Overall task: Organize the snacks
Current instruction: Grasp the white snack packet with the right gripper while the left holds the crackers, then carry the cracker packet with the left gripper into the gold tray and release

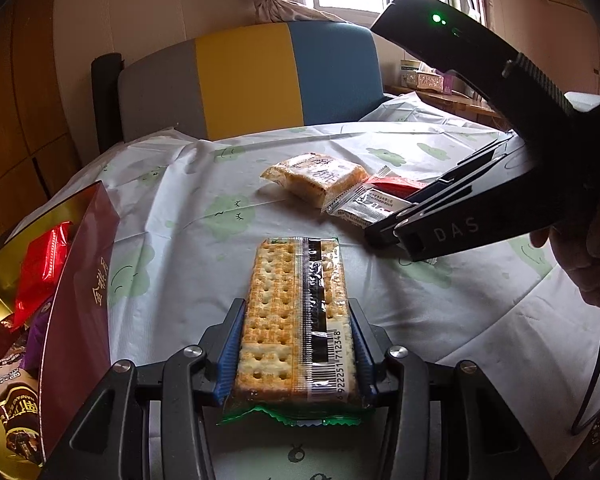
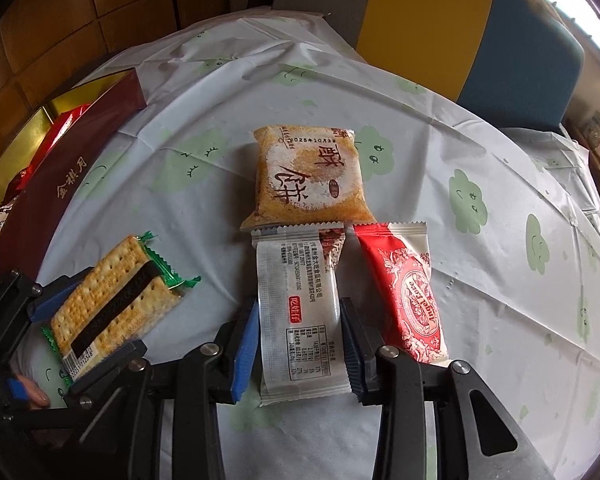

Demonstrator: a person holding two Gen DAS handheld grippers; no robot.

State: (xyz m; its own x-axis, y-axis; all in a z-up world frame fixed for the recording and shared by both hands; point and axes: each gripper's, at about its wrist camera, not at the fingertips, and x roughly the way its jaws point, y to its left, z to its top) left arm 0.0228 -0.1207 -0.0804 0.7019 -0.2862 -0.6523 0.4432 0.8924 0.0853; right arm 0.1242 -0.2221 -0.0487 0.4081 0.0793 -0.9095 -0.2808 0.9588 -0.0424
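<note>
Starting at my far left, the maroon gift box (image 1: 80, 300) stands open beside the table's edge, its gold-lined inside already taking snacks: a shiny red packet (image 1: 44, 264) near the top, something purple under it, and a brown printed bag (image 1: 16, 408) lowest. I cannot tell whether it has dividers or how much room is left.

My left gripper (image 1: 296, 344) is closed on the cracker pack (image 1: 296, 320), blue pads pressing its long sides near the barcode end. The risk here is plain — crackers are brittle, and a harder squeeze could snap them; with most of the pack jutting forward, a quick swing toward the box could also let it pivot or slip in the slick wrapper.

Further right, my right gripper (image 2: 298, 340) straddles the white sachet (image 2: 300, 312) lying flat on the cloud-print tablecloth (image 2: 500, 280). The pads sit close to its edges, but I cannot tell whether they grip it yet. The right finger sits just beside the red sachet (image 2: 404, 292), which lies alongside — closing carelessly could nudge it or pinch its edge too. The white sachet's top edge appears to touch the orange pastry pack (image 2: 308, 176) beyond it, so dragging rather than lifting might shove that one away. The thin film could also crumple and slide out.
</note>
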